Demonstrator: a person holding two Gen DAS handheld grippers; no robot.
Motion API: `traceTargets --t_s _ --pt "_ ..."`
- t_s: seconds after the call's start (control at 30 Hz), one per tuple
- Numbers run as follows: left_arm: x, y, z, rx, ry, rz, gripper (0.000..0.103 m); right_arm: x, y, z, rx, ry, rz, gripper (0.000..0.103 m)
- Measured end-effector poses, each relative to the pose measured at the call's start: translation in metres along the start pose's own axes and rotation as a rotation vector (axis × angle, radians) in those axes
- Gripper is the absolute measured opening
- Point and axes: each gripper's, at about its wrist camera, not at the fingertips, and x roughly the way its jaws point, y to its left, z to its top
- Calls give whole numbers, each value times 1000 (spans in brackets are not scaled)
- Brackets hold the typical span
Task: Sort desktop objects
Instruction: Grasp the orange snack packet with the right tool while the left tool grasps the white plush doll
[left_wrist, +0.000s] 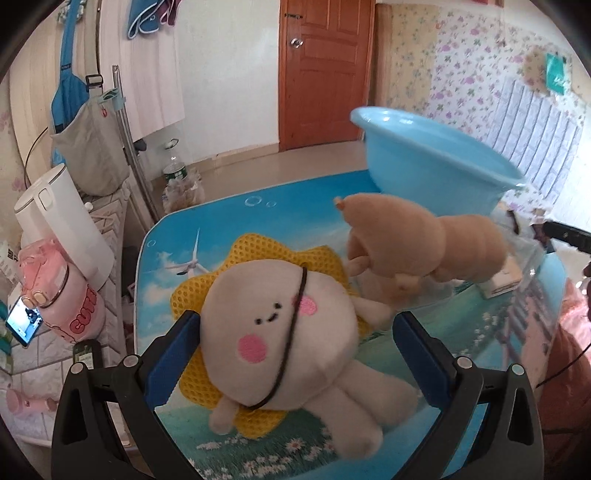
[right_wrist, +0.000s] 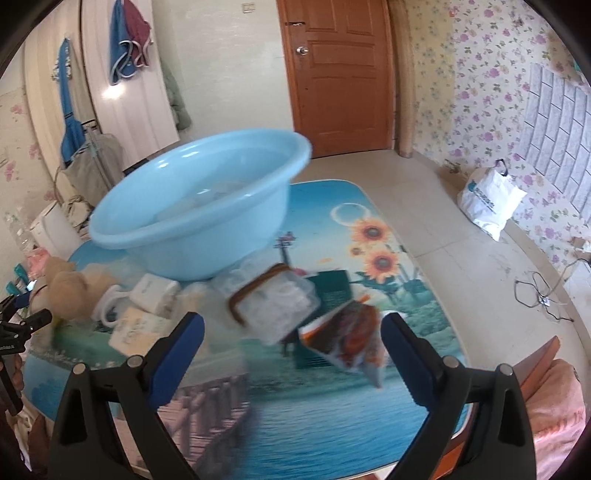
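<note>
Left wrist view: my left hand-held gripper (left_wrist: 295, 354) spread wide, cream plush octopus (left_wrist: 280, 332) lying between its blue pads on the yellow mesh sponge (left_wrist: 258, 251) upon the tabletop (left_wrist: 207, 221); advise centring on the head before closing, then carrying to the blue basin (left_wrist: 436, 162).

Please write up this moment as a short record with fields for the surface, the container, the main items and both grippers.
surface: table with a printed scenery cover
container: light blue basin at the far side of the table
toy near left: cream plush with pink cheeks, lying on a yellow mesh pad
second toy: tan plush in front of the basin
near right: clear pouch with a brown edge, beside an orange snack packet
left gripper: open, fingers either side of the cream plush
right gripper: open, nothing held
</note>
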Motion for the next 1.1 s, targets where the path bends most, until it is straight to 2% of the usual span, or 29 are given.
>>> traceTargets --t_s 0.2,0.4,0.5,0.53,0.57,0.63,0.7,0.87,1.1 --pt "10 2 4 -7 15 5 103 8 -17 -2 41 31 -40 89" --pt "17 0 2 -13 48 23 103 20 -20 -10 62 73 -31 80" --pt "14 1 2 -27 37 15 102 21 -21 -13 59 84 -30 65" --pt "13 2 2 -36 29 10 99 20 -21 -13 54 81 -34 62" --pt "11 3 2 -43 23 8 94 19 -22 -13 53 79 -33 56" --pt "7 5 2 -48 19 0 91 18 -23 -13 50 80 -20 51" --pt "5 4 2 -39 20 -4 88 16 -23 -13 39 83 -15 34" --pt "-4 3 3 -56 2 -41 86 8 -24 -13 39 62 24 29" --pt "-29 -6 2 -33 -20 -50 86 -4 -19 -15 22 43 43 29"
